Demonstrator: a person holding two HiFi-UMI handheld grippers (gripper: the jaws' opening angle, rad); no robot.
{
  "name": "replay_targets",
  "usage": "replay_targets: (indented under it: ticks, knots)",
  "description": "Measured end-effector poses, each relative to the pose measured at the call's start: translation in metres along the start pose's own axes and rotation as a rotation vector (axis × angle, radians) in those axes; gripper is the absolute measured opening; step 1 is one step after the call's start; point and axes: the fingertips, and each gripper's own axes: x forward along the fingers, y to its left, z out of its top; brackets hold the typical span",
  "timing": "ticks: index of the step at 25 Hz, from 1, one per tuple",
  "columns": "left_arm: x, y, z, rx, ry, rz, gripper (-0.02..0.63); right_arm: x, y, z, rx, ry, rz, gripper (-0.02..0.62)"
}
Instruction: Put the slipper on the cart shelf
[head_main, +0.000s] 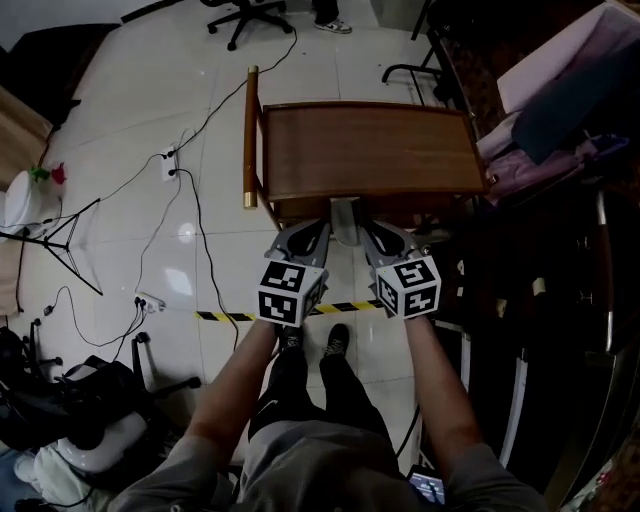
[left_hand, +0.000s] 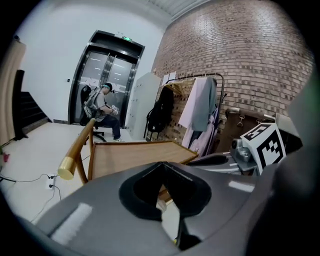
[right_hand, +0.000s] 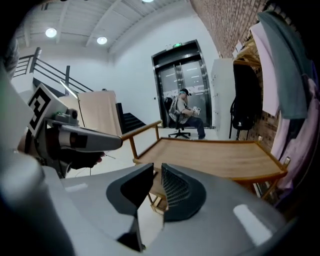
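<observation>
At the cart's (head_main: 370, 150) near edge, the pale slipper (head_main: 345, 220) lies between the two tools. The left hand-held gripper (head_main: 315, 232) has its tips together, the right hand-held gripper (head_main: 375, 235) stands slightly parted, and both are empty.

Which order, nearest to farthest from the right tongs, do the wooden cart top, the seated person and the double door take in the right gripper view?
1. Wooden cart top, directly ahead, lower centre.
2. Seated person, beyond the cart's far edge.
3. Double door, behind the person.
</observation>
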Motion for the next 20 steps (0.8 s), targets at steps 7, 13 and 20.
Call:
replay_targets:
  ticks: [7,13,20]
  knots:
    - [0.055,0.036,-0.084,-0.027,0.09,0.004,0.008,0.076,-0.038,-0.102,0.059,0.144,-0.04,0.106]
    - [0.096,0.066,-0.137,-0.043,0.137,0.017,0.008,0.144,-0.074,-0.169,0.11,0.225,-0.076,0.121]
    - [0.125,0.087,-0.166,-0.055,0.127,0.022,0.008,0.197,-0.107,-0.209,0.111,0.244,-0.138,0.157]
